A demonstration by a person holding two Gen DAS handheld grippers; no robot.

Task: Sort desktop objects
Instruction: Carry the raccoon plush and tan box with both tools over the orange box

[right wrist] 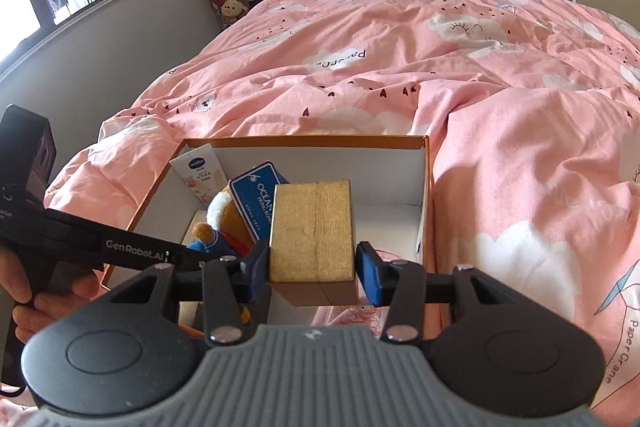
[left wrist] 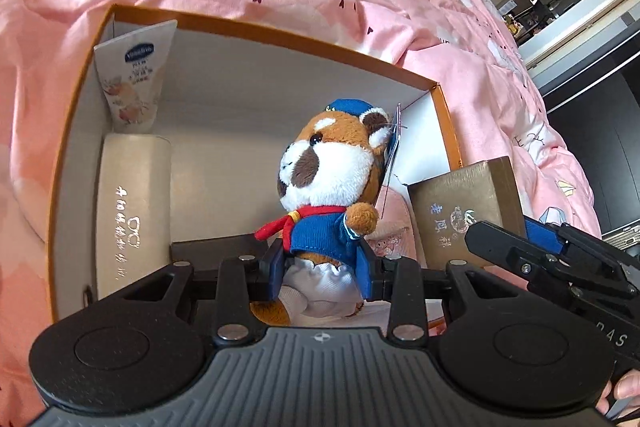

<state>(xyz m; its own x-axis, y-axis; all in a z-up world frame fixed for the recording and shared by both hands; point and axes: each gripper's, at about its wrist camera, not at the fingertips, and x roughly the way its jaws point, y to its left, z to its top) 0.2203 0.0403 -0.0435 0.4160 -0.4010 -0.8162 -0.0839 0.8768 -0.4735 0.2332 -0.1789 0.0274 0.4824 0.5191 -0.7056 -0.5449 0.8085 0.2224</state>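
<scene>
Left claw grips a brown plush raccoon; right claw clamps a gold textured cardboard box above an orange-rimmed white carton. Best lowered gently before release.

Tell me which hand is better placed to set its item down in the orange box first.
Left, probably: the left gripper holds the plush toy inside the orange box, above bare floor. The right gripper's gold box looks higher.
</scene>
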